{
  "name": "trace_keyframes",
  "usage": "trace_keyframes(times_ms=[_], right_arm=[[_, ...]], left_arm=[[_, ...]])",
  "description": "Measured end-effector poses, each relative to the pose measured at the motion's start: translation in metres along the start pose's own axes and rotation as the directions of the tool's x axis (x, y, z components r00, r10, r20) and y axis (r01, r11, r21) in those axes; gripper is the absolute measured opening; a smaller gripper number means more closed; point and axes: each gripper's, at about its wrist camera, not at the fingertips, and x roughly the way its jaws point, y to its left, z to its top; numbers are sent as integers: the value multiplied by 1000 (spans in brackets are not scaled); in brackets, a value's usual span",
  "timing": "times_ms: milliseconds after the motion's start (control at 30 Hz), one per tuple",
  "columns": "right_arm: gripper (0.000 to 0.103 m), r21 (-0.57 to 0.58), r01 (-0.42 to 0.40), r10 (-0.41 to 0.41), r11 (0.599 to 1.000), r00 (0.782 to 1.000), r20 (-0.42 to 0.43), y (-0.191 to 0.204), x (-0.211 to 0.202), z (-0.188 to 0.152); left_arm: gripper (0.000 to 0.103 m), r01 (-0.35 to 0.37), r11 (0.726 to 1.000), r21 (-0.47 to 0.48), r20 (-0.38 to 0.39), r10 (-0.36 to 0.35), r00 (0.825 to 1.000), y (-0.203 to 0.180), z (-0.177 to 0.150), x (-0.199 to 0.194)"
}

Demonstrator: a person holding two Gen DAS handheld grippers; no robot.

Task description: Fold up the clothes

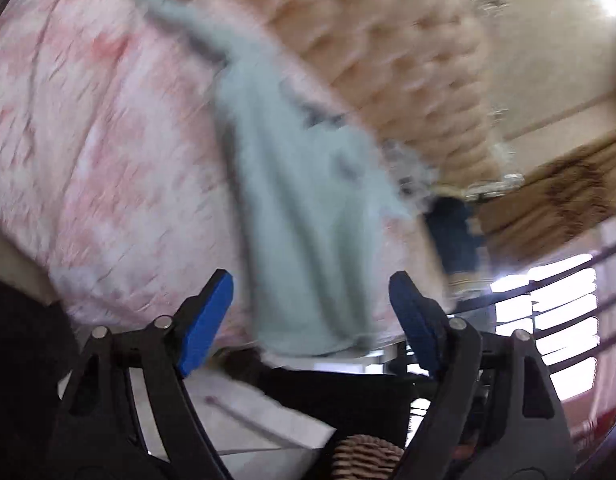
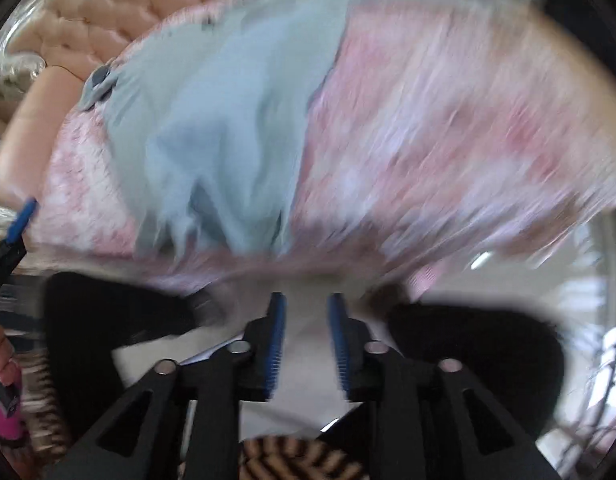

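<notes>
A pale blue-grey garment (image 1: pixel 304 220) lies crumpled in a long strip on the pink-and-white bedspread (image 1: pixel 108 152); it also shows in the right wrist view (image 2: pixel 220 120), reaching the bed's near edge. My left gripper (image 1: pixel 309 312) is open and empty, its blue pads either side of the garment's near end, not touching it. My right gripper (image 2: pixel 306 336) has its blue pads a narrow gap apart with nothing between them, just short of the bed edge. The left gripper's blue tip (image 2: pixel 22 218) shows at the far left of the right view. Both views are motion-blurred.
A tufted peach headboard (image 1: pixel 407 60) runs behind the bed, also seen in the right view (image 2: pixel 108 12). A window with dark bars (image 1: pixel 567 312) is at the right. Dark clothing of the person (image 2: pixel 108 320) and a striped rug (image 2: pixel 292 460) lie below the grippers.
</notes>
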Motion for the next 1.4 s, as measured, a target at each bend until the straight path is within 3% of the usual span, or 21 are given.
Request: trace_keyframes(times_ms=[33, 67, 100, 133, 167, 200, 367, 433, 467, 500, 567, 633, 667, 800, 867, 933, 1067, 1100, 1167, 1267, 1400], right_arm=[[52, -59, -43, 46, 997, 997, 55, 15, -10, 5], [76, -126, -93, 103, 988, 991, 83, 32, -14, 7], [88, -195, -101, 121, 976, 988, 94, 49, -14, 7], [88, -270, -31, 63, 962, 992, 113, 64, -10, 3], [88, -352, 84, -34, 932, 989, 146, 78, -4, -5], [88, -433, 144, -70, 890, 981, 182, 92, 1, -13], [86, -717, 271, -3, 642, 936, 351, 161, 12, -41], [82, -779, 320, -21, 539, 930, 368, 178, 33, -41], [71, -802, 340, -54, 492, 931, 361, 181, 48, -39], [62, -821, 327, -75, 468, 940, 332, 180, 61, -37], [59, -859, 276, -86, 431, 960, 265, 172, 83, -33], [24, -891, 249, -82, 380, 968, 235, 158, 95, -36], [5, -892, 236, -88, 385, 972, 219, 152, 99, -33], [5, -791, 98, 11, 604, 991, 131, 125, 91, 0], [5, -682, -92, 164, 725, 986, 42, 107, 77, 19], [5, -558, -281, 334, 781, 943, -7, 89, 59, 37], [5, -324, -542, 581, 775, 814, 28, 55, 31, 66], [5, -259, -603, 633, 754, 773, 44, 47, 29, 74], [5, -127, -728, 739, 674, 668, 92, 32, 23, 89], [5, -10, -838, 827, 546, 538, 161, 18, 19, 99], [5, 64, -902, 873, 427, 430, 230, 8, 16, 101]], left_arm=[[83, -1, 999, -39, -11, 1, 1000, 9, -4, 5], [83, 17, 998, -67, -15, -18, 1000, 14, -7, 6], [87, 27, 997, -76, -17, -28, 999, 17, -10, 5], [93, 35, 996, -76, -17, -37, 999, 17, -13, 5], [96, 41, 996, -74, -15, -43, 999, 18, -17, 4], [99, 42, 997, -67, -10, -43, 999, 19, -21, 1], [99, -15, 991, -134, 98, 28, 995, 36, -27, -30], [101, -50, 993, -105, 111, 62, 992, 34, -22, -42], [101, -68, 994, -81, 110, 76, 991, 31, -19, -45], [102, -80, 995, -54, 106, 85, 991, 28, -19, -46], [102, -98, 995, 4, 95, 97, 991, 18, -18, -41], [102, -94, 994, 49, 76, 90, 993, 9, -18, -30], [102, -70, 996, 59, 60, 67, 996, 7, -18, -24], [102, -21, 994, 107, 24, 18, 1000, -2, -24, -6], [102, -5, 994, 110, 8, 4, 1000, 0, -29, -2], [102, 34, 997, 72, 3, -34, 999, 6, -31, 1], [102, 143, 989, -33, 3, -143, 990, 17, -32, 9], [103, 180, 981, -69, 4, -181, 984, 19, -33, 13], [103, 264, 956, -127, 6, -265, 964, 21, -36, 22], [103, 407, 893, -194, 19, -411, 911, 16, -42, 41], [103, 509, 823, -252, 25, -520, 854, 8, -48, 62]])
